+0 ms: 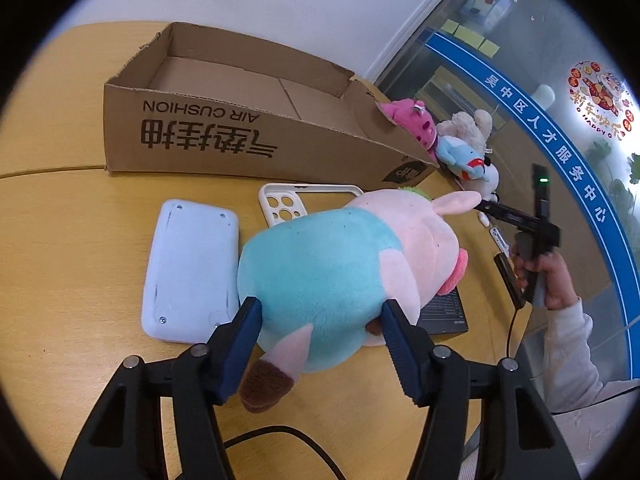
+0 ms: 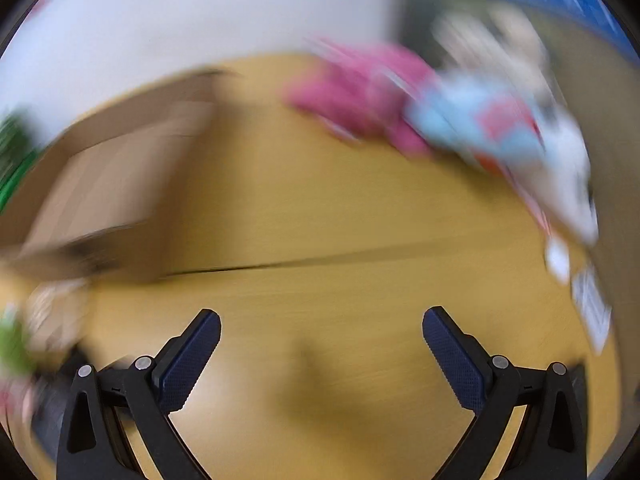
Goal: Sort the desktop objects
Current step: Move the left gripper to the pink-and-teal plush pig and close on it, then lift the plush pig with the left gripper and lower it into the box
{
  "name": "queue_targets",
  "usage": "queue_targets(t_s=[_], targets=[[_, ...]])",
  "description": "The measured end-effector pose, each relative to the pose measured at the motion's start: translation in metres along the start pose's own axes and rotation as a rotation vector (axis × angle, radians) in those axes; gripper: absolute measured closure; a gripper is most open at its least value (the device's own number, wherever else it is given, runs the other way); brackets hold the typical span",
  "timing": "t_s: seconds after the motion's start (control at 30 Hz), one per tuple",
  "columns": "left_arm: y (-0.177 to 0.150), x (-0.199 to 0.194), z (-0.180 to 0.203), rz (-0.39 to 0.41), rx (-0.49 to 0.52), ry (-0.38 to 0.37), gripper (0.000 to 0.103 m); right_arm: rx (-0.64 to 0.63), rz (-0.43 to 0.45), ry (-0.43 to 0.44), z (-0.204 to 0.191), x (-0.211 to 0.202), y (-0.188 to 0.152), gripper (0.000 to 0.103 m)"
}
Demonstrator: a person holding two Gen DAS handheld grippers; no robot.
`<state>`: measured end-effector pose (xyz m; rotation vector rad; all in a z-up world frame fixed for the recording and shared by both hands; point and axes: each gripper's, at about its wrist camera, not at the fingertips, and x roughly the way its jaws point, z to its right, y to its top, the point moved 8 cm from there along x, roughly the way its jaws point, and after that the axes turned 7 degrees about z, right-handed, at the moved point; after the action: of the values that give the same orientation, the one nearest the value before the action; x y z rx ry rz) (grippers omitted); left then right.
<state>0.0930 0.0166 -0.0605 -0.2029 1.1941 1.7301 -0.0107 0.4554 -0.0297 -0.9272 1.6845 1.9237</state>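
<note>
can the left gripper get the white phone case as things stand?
Probably not directly. The left gripper has its fingers on either side of the big teal-and-pink plush toy, which lies between it and the white phone case and covers part of the case. Move the plush first.

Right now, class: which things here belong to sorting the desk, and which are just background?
Belongs to the job:
- teal-and-pink plush, between the left tongs
- cardboard box
- white device
- phone case
- small plush toys

Just background:
- sticky notes
- blue window banner
</note>
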Motion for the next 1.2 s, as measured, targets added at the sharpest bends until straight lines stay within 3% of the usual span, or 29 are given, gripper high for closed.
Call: queue_targets(t_s=[0.17,0.23,0.37,0.47,0.53,0.73,0.83,0.9,1.0,1.1,1.2], targets=[[-0.006,0.002,-0.001,-0.006,0.014,-0.020,0.043,-0.285,0.170,0.366,-0.153,-0.083,0.006,0.000],[-0.008,0.004,-0.001,-0.016,0.014,-0.029,0.043,-0.391,0.216,0.461,-0.207,-0.097,-0.005,0.000],[-0.011,0.007,-0.003,-0.016,-0.002,-0.047,0.044,-0.482,0.043,0.543,-0.266,-0.067,-0.040,0.001],[-0.013,0.011,-0.003,-0.019,-0.011,-0.074,0.059,-0.440,0.009,0.559,-0.268,-0.053,-0.039,0.006],[-0.013,0.016,0.003,-0.021,0.005,-0.077,0.061,-0.457,-0.044,0.537,-0.271,-0.044,-0.052,0.026],[0.002,0.016,-0.001,0.011,-0.009,-0.059,0.062,-0.341,-0.028,0.571,-0.259,-0.038,-0.052,0.036],[0.004,0.018,-0.002,0.004,0.009,-0.037,0.060,-0.359,-0.009,0.552,-0.266,-0.033,-0.049,0.031],[0.009,0.015,-0.006,0.021,-0.008,0.002,0.051,-0.367,0.011,0.542,-0.260,-0.035,-0.043,0.026],[0.013,0.018,-0.009,0.032,-0.011,0.052,0.037,-0.380,0.070,0.505,-0.246,-0.038,-0.027,0.002],[0.012,0.028,-0.007,0.026,-0.033,0.019,0.037,-0.399,0.080,0.511,-0.236,-0.030,-0.014,0.000],[0.013,0.033,-0.007,0.040,-0.040,0.000,0.037,-0.382,0.007,0.607,-0.243,-0.013,-0.014,0.000]])
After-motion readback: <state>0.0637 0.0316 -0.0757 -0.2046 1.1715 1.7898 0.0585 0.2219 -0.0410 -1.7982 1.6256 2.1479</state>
